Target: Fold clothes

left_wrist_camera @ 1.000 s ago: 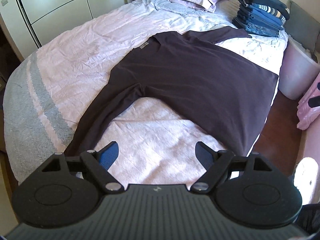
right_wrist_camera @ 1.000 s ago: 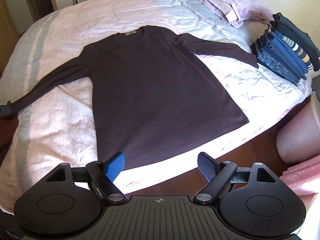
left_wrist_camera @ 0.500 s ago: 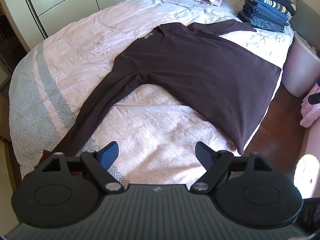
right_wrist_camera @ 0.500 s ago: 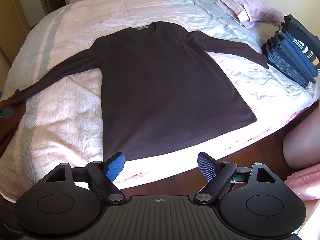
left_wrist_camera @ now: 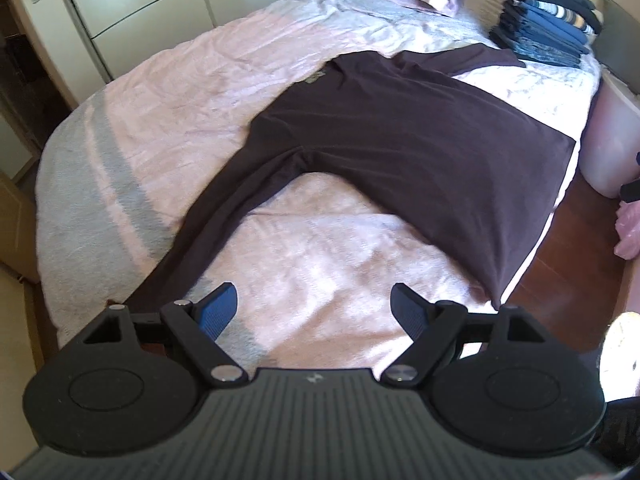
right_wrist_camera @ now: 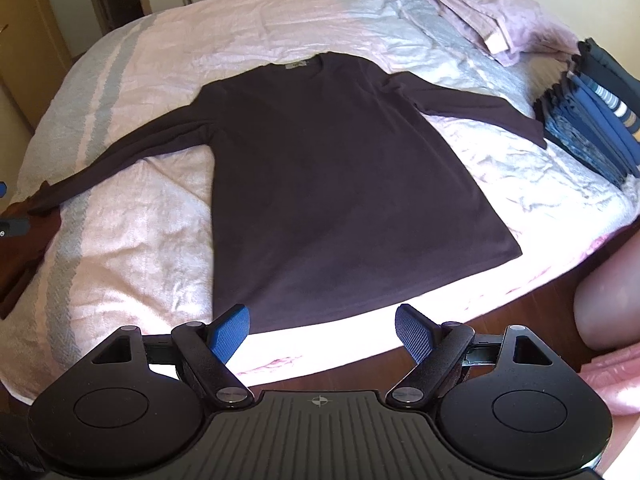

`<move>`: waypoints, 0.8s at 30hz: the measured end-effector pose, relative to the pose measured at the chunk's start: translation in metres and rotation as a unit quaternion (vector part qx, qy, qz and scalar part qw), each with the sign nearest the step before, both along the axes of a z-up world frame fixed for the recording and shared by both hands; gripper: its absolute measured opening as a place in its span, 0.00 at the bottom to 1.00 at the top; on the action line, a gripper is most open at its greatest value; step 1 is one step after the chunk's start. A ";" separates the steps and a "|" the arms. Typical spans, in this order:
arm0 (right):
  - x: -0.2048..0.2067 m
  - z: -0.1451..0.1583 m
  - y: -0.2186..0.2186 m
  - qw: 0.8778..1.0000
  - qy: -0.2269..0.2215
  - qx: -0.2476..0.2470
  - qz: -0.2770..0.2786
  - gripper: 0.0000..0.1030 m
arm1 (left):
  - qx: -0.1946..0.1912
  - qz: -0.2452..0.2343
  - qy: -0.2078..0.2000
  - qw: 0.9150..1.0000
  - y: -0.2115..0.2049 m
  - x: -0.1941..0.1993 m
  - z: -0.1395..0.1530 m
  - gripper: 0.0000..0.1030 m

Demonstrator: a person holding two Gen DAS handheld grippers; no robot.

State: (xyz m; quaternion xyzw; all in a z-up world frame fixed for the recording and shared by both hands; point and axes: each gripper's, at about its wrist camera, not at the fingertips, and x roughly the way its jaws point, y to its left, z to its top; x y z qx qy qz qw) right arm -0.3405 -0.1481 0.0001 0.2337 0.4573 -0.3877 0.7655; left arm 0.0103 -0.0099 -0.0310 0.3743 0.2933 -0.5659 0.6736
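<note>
Dark brown long-sleeved shirt (right_wrist_camera: pixel 340 184) lies flat, sleeves spread, unfolded.

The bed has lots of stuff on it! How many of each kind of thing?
Dark long-sleeved shirt spread flat: 1
Stack of folded clothes: 1
Pink pillows: cannot count, they overlap
Total countable: 2

Long-sleeved shirt (right_wrist_camera: pixel 340 184): uniform dark plum-brown, with a small grey neck label (right_wrist_camera: pixel 295 66). Bedspread (right_wrist_camera: pixel 132 240): pale pink with a grey herringbone band (left_wrist_camera: pixel 120 184). Pillows (right_wrist_camera: pixel 492 12): lilac-pink. Stack of folded clothes (right_wrist_camera: pixel 592 120): navy and mid-blue, one piece striped white and tan, another a mottled blue print. Fingertips (right_wrist_camera: pixel 230 330) of both grippers: blue textured pads on black bodies. Floor (right_wrist_camera: pixel 520 312): reddish-brown wood.
</note>
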 end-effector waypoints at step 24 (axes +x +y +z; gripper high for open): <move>0.244 -0.027 0.027 0.950 -0.052 -0.056 0.304 0.80 | 0.050 0.115 -0.063 0.990 0.065 0.195 -0.044 0.79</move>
